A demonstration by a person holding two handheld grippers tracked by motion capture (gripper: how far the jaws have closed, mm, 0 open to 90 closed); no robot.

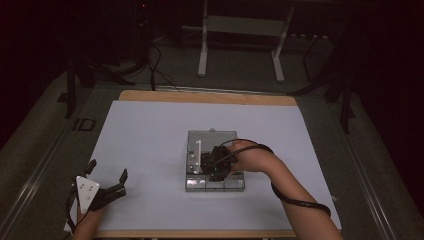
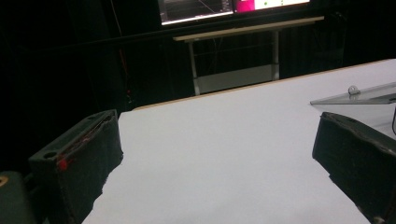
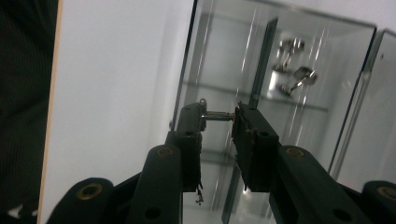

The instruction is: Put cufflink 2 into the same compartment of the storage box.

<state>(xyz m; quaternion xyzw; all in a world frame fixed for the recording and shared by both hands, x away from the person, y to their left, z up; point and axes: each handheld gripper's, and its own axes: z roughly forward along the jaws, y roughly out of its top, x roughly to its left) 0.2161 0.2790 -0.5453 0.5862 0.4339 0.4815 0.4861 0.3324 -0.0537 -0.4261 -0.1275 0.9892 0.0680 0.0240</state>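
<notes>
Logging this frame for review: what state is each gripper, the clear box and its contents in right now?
Left gripper: open, holding nothing, at the table's near left.
Right gripper: shut on a small metal screw, over the box.
Clear compartment box: open.
Lid: swung back, lying flat behind the box.
Loose screws: lying in a compartment, untouched.

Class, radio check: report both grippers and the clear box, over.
Left gripper open, idle on table. Right gripper pinching small metal screw over clear box. Nothing obstructing.
</notes>
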